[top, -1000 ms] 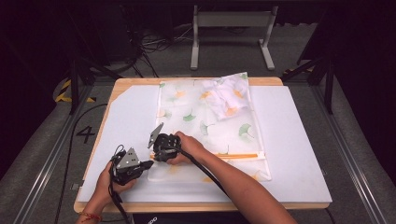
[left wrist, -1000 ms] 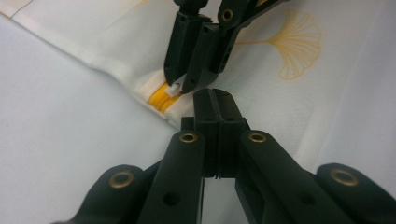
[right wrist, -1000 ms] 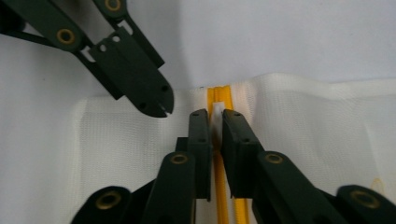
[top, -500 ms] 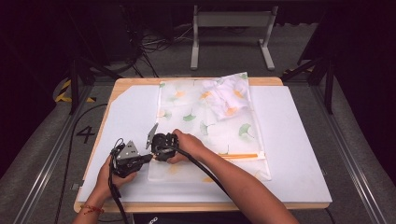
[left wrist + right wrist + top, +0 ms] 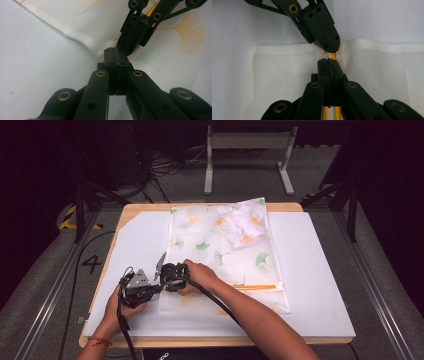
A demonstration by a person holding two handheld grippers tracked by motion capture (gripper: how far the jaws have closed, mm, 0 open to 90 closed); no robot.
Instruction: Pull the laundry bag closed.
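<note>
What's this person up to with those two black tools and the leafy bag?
A person works both tools at the left edge of a translucent leaf-printed bag lying flat on the white table. The left hand-held gripper and right hand-held gripper are both shut, tips nearly meeting at the bag's orange zipper strip. A bundled white item sits inside at the far end.

Left gripper [image 5: 115, 53], right gripper [image 5: 329, 62]: jaws closed, tips meeting.

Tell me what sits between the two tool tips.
In the right gripper view, a short bit of orange zipper on the bag separates right tool from left tool.
</note>
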